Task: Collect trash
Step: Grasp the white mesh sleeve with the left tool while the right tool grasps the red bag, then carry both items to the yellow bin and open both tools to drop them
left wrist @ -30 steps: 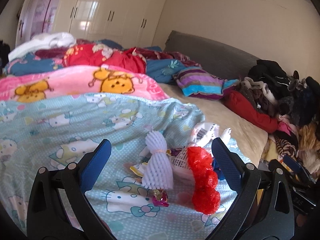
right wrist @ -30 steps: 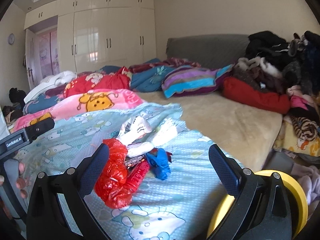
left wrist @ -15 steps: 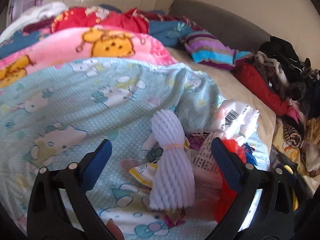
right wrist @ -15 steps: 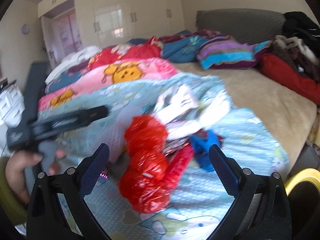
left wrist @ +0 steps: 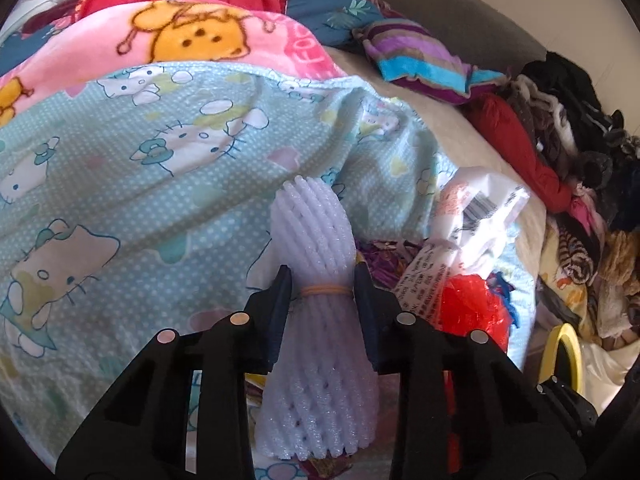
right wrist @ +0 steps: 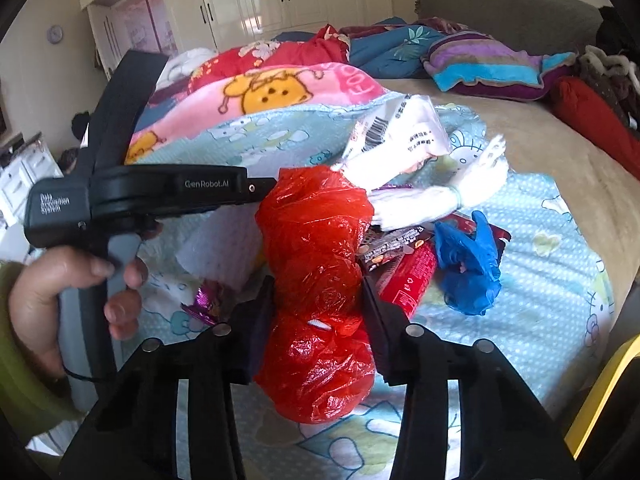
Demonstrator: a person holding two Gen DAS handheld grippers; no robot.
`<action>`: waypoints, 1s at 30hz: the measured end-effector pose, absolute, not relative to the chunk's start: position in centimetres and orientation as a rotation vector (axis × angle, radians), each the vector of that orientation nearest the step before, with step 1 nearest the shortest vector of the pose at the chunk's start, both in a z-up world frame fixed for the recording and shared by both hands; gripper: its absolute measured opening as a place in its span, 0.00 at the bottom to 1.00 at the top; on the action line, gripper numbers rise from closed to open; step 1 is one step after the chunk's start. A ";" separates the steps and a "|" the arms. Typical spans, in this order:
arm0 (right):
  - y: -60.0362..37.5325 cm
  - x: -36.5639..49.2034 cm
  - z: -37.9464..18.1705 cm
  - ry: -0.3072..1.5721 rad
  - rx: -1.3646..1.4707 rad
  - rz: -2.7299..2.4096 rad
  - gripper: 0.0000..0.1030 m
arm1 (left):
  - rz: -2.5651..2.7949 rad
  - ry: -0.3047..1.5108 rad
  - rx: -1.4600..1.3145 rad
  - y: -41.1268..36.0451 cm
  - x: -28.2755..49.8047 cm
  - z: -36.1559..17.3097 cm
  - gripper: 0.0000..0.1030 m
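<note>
foam net [left wrist: 320, 320] on blanket [left wrist: 120, 184], clamped at its rubber band by left gripper [left wrist: 323, 280], just closed. red bag [right wrist: 320, 292] squeezed in right gripper [right wrist: 318, 308], also just closed. one net, one red bag, one blue glove [right wrist: 468, 264].

A white foam net bundle [left wrist: 320, 320], tied with a rubber band, and a crumpled red plastic bag [right wrist: 320, 292] lie on the bed among wrappers.

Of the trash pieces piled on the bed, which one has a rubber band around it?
The white foam net bundle, cinched at its waist by a tan rubber band. The red plastic bag, blue glove and printed white wrapper have none.
</note>
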State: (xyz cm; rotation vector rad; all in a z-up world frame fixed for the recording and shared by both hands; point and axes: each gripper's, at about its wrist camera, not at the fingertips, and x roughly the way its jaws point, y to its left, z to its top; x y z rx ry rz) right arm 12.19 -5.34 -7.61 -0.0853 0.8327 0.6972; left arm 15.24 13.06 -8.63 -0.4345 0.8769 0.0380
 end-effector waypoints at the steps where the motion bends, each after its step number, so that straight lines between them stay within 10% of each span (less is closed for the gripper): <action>1: -5.4 12.2 -7.3 0.827 -0.082 0.699 0.39 | 0.031 0.865 -0.445 13.1 15.0 -8.3 0.23; 30: -23.3 8.7 -1.5 0.685 0.118 0.382 0.39 | -0.262 0.668 -0.289 -0.1 9.9 0.6 0.23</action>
